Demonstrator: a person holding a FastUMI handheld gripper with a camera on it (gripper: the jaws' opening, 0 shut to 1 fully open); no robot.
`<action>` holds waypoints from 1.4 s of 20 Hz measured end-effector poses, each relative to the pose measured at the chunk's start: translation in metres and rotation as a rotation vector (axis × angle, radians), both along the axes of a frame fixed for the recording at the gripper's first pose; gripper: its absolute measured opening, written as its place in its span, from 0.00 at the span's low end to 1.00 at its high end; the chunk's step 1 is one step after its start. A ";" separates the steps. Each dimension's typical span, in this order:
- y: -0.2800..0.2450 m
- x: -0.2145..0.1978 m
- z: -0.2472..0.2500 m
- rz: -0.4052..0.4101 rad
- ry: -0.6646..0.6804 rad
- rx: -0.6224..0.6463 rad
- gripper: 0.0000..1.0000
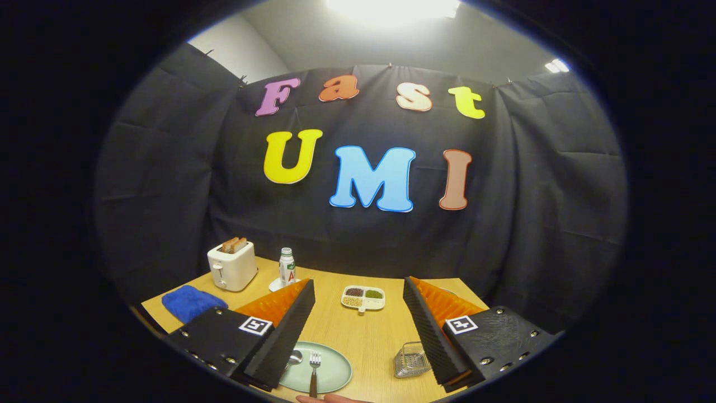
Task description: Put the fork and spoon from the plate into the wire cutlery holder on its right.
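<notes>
The claw (358,330) hangs above the near side of the worktop with its two ridged, wedge-shaped fingers (285,330) spread wide apart, pinching nothing. Each finger carries a flat plate with screws and a small square printed marker.

Below and between the fingers, close to the near edge of the pale wood-grain worktop (363,330), lies a round, smooth, pale green plate (330,372). On it rest a metal fork with a dark handle (314,369), tines pointing toward the far edge, and just beside it a shiny metal spoon (293,359), partly hidden behind one finger. To the right of the plate, apart from it, stands a small wire cutlery holder of thin silver mesh (410,361), its right side covered by the other finger.

Further in, near the middle of the worktop, sits a white tray with three compartments holding dark, green and pale grains (363,298). Toward the far left corner stands a glossy cream toaster with two slices of bread poking up (232,266), and beside it a small white bottle with a green label (287,267) on a white saucer. A crumpled blue cloth (190,302) lies at the left edge.

Black creased fabric hangs all round as the booth's wall (168,184), with a grey ceiling and bright lamp above. A fingertip (335,399) shows at the near edge.
</notes>
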State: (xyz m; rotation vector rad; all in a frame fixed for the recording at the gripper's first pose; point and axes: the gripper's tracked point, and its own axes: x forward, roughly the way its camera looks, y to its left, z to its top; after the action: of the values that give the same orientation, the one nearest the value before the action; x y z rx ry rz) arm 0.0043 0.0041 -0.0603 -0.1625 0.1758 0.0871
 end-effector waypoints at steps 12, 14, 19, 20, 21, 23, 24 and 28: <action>0.038 -0.027 -0.133 0.170 0.442 -0.086 0.97; 0.040 -0.034 -0.153 0.191 0.502 -0.108 0.97; 0.043 -0.050 -0.204 0.179 0.694 -0.057 0.97; 0.040 -0.051 -0.214 0.173 0.724 -0.073 0.97; 0.038 -0.053 -0.226 0.171 0.759 -0.090 0.97; 0.037 -0.056 -0.247 0.177 0.826 -0.092 0.97; 0.034 -0.057 -0.256 0.169 0.854 -0.091 0.97; 0.034 -0.068 -0.283 0.143 0.994 -0.039 0.97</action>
State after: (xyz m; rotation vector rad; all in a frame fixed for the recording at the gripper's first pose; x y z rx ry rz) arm -0.0635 0.0381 -0.3430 -0.1589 1.1580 0.3044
